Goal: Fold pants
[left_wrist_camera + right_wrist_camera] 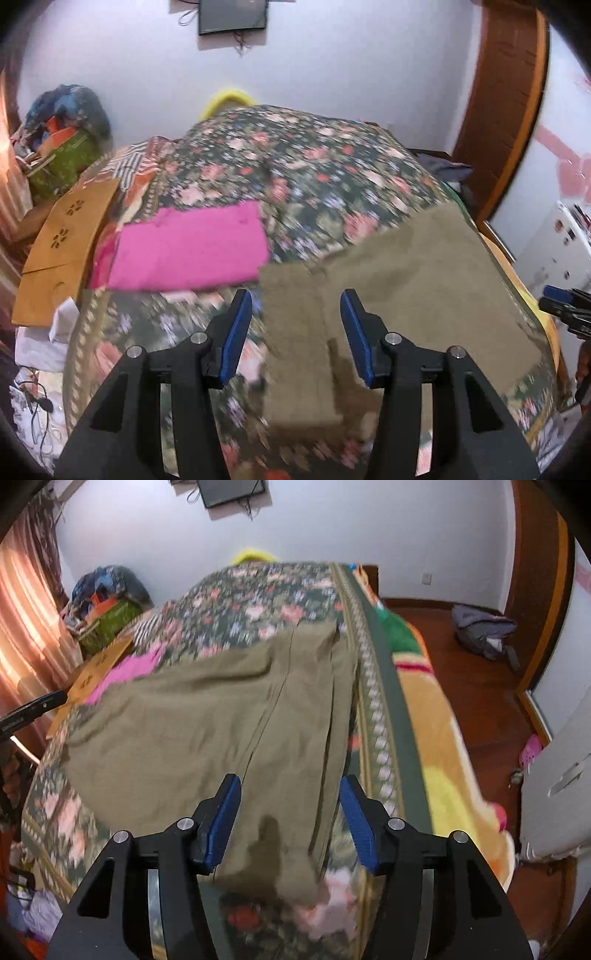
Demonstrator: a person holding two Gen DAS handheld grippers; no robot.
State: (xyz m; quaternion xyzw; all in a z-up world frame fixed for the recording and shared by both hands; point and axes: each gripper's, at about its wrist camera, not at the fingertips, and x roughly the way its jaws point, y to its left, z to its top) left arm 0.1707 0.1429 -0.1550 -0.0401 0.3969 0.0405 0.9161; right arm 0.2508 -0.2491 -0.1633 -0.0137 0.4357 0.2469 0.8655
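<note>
The olive pants (207, 723) are seen spread across the centre of the right wrist frame on the floral bedspread (295, 158); the left gripper (296, 332) and right gripper (290, 816) are held released above them; a pink cloth (188, 247) is seen left of centre.

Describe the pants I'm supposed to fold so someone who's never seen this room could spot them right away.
Find the bed with the dark floral bedspread. Two cloth items lie on it: toward the wall side a folded bright pink cloth, and at the near edge the pants. The pants are the plain olive-khaki ones, spread out flat, with seam lines running lengthwise.
</note>
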